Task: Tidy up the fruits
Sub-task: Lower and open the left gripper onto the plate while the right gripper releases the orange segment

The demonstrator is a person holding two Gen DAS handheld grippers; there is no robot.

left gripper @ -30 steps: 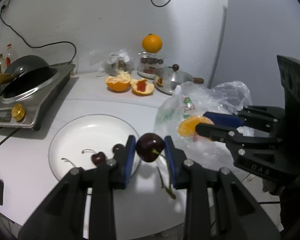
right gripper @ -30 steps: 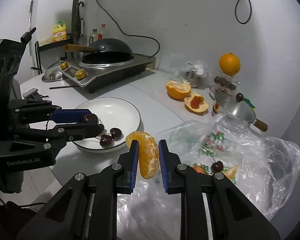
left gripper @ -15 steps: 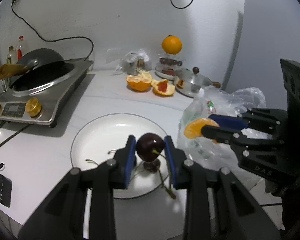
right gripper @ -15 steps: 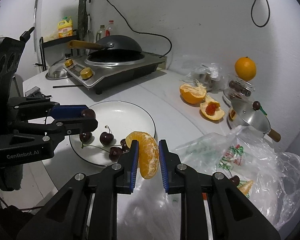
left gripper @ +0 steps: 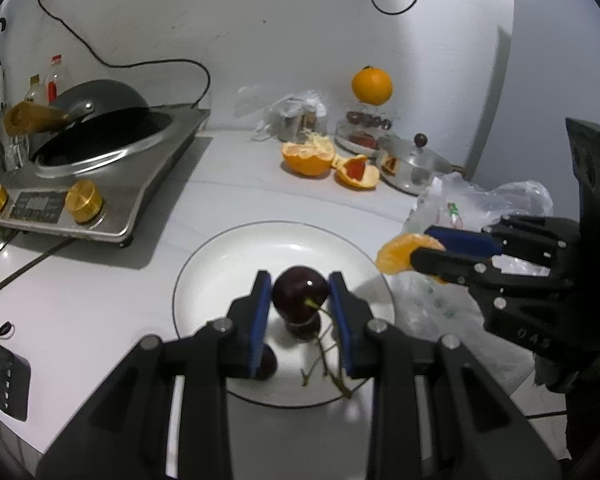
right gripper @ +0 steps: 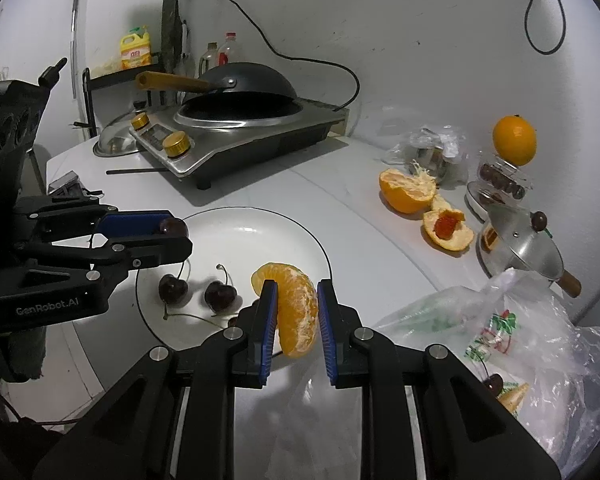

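My left gripper (left gripper: 300, 292) is shut on a dark cherry (left gripper: 299, 291) and hangs over the white plate (left gripper: 236, 256). In the right wrist view that left gripper (right gripper: 172, 236) reaches in from the left above the plate (right gripper: 260, 232), the cherry (right gripper: 173, 225) at its tips. Two more cherries (right gripper: 173, 289) (right gripper: 219, 296) lie on the plate with their stems. My right gripper (right gripper: 298, 312) is shut on a peeled orange segment (right gripper: 298, 312) above the plate's near right rim. From the left wrist the right gripper (left gripper: 416, 249) shows at the right with the segment (left gripper: 400, 251).
A clear plastic bag (right gripper: 500, 344) with a cherry and fruit pieces lies right of the plate. Orange peel halves (right gripper: 408, 190), a whole orange (right gripper: 514, 140) on a jar and a steel pot lid (right gripper: 520, 244) stand at the back right. An induction cooker with a wok (right gripper: 240, 120) fills the back left.
Both grippers moved left from the bag toward the plate, each keeping its fruit. The cherry now hangs over the plate and the segment over its rim.
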